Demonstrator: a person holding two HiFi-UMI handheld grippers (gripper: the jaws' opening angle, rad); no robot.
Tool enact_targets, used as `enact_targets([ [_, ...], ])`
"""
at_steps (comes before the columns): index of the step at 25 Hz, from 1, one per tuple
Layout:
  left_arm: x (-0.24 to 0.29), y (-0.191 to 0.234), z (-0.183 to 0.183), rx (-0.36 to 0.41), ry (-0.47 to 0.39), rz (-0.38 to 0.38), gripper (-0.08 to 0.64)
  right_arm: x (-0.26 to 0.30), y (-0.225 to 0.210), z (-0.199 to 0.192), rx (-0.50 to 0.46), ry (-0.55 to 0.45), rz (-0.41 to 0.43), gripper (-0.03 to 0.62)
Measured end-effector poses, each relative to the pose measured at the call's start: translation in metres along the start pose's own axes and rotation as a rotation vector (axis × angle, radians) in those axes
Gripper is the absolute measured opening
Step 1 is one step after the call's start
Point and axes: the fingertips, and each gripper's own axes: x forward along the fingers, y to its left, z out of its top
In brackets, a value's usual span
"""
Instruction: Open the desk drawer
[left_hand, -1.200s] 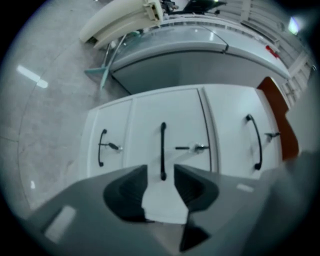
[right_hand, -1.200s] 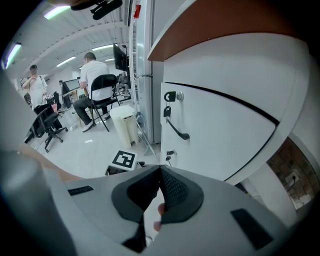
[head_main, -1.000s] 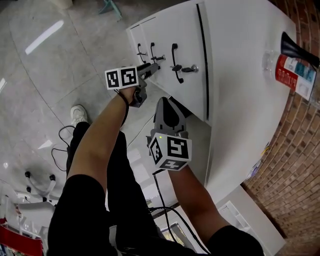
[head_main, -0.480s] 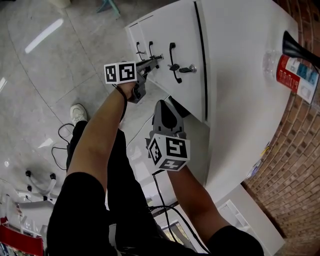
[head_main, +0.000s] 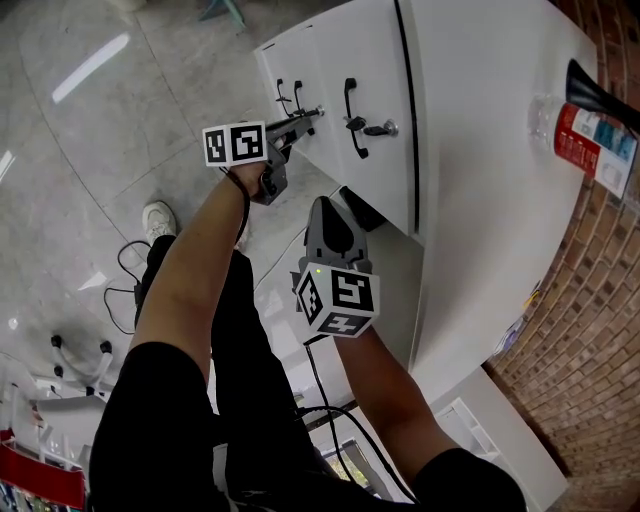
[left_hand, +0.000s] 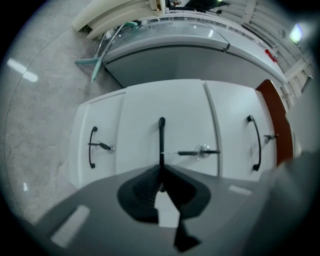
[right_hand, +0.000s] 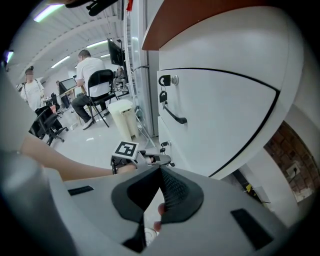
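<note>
Three white drawers (head_main: 335, 60) sit shut and flush in the unit under the desk (head_main: 480, 150) edge, each with a black handle and a key (left_hand: 197, 151). The left gripper (left_hand: 161, 167) is clamped on the middle drawer (left_hand: 165, 100) by its handle (left_hand: 161, 135), held almost level. The right gripper (right_hand: 160, 169) tilts downward beside the unit's side edge, jaws pressed together with nothing between them.

Bright, even overhead light; glare streaks on the floor (head_main: 88, 68); dark, soft fisheye edges.
</note>
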Motion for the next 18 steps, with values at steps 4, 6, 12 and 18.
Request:
enact_targets([
  [4, -0.016, 0.002, 0.0, -0.004, -0.005, 0.014, 0.014, 0.001, 0.001, -0.001, 0.007, -0.003, -0.003, -0.002],
  [6, -0.026, 0.004, 0.0, 0.0, 0.001, 0.025, 0.014, 0.001, 0.005, -0.003, 0.019, -0.003, -0.001, -0.002],
  [12, -0.057, 0.009, 0.0, -0.004, -0.011, 0.035, 0.014, -0.001, 0.019, -0.007, 0.029, -0.008, 0.014, -0.002],
  [18, -0.073, 0.012, -0.001, -0.012, -0.013, 0.047, 0.014, -0.007, 0.026, -0.01, 0.033, -0.008, 0.016, -0.002],
])
